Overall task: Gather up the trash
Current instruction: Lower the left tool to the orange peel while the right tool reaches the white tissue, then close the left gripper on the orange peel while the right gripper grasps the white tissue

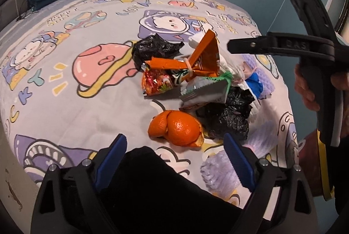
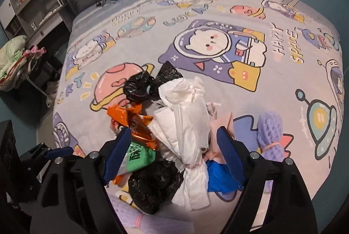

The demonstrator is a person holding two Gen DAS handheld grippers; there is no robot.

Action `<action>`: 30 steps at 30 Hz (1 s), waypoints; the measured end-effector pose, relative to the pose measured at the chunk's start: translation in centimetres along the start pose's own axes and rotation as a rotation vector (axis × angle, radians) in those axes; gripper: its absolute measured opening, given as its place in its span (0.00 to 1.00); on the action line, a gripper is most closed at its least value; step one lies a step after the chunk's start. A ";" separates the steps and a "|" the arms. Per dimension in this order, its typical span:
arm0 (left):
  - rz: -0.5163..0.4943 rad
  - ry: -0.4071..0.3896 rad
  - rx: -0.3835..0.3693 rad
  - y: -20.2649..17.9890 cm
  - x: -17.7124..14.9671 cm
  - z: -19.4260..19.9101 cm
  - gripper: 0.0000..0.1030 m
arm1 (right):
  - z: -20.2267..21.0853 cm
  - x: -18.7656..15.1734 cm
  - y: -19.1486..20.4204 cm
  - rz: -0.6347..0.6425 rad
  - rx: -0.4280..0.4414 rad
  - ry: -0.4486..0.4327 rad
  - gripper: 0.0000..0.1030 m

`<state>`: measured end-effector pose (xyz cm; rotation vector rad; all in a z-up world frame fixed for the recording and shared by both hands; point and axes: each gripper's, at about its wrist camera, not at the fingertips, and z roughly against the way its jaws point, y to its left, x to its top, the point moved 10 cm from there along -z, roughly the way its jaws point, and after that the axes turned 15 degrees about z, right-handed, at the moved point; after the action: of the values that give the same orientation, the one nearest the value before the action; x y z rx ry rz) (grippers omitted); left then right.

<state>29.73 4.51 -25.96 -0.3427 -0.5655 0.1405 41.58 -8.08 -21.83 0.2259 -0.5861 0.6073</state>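
Step in hand: both grippers are approaching a trash heap lying on the cartoon-print bedsheet [image 1: 65, 90]; judging by the layout, nothing is being lifted yet.
Left gripper [image 1: 175, 159]: jaws are standing apart with nothing between them; it is hovering just short of the orange peel [image 1: 177, 128].
Right gripper [image 2: 172, 157]: jaws are standing apart, straddling the crumpled white tissue paper [image 2: 187, 120]; the pads are not pressing on it as far as the view shows.
Heap, near side: the orange peel is lying at the edge closest to the left gripper, with a crumpled black plastic bag [image 1: 226, 118] just beside it.
Heap, middle: an orange snack wrapper [image 1: 196, 59], a green-and-white packet [image 1: 205, 87] and a blue scrap [image 1: 254, 81] are piling against one another.
Heap, far side: a second black plastic bag [image 2: 141, 87] is lying touching the tissue.
Outliers: a purple foam fruit net [image 2: 269, 135] is lying just beside the heap.
Next move, judged: the right gripper is needing to sink and close on the tissue; the left is needing to advance over the peel before closing.
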 end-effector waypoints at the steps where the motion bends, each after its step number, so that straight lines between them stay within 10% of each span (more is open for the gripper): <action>1: 0.003 0.008 -0.002 0.1 0.1 -0.3 0.80 | -0.3 0.0 -0.2 -0.012 0.010 0.006 0.72; 15: 0.033 0.086 -0.038 0.2 -0.1 -3.7 0.44 | -4.2 0.1 -0.3 -0.084 0.044 0.091 0.54; 30: 0.075 0.081 -0.093 0.0 -0.8 -2.7 0.32 | -3.6 -0.6 0.1 -0.153 0.108 0.083 0.17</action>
<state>30.54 3.53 -28.51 -0.4582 -0.4801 0.1725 42.76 -7.00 -25.05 0.3420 -0.4515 0.4979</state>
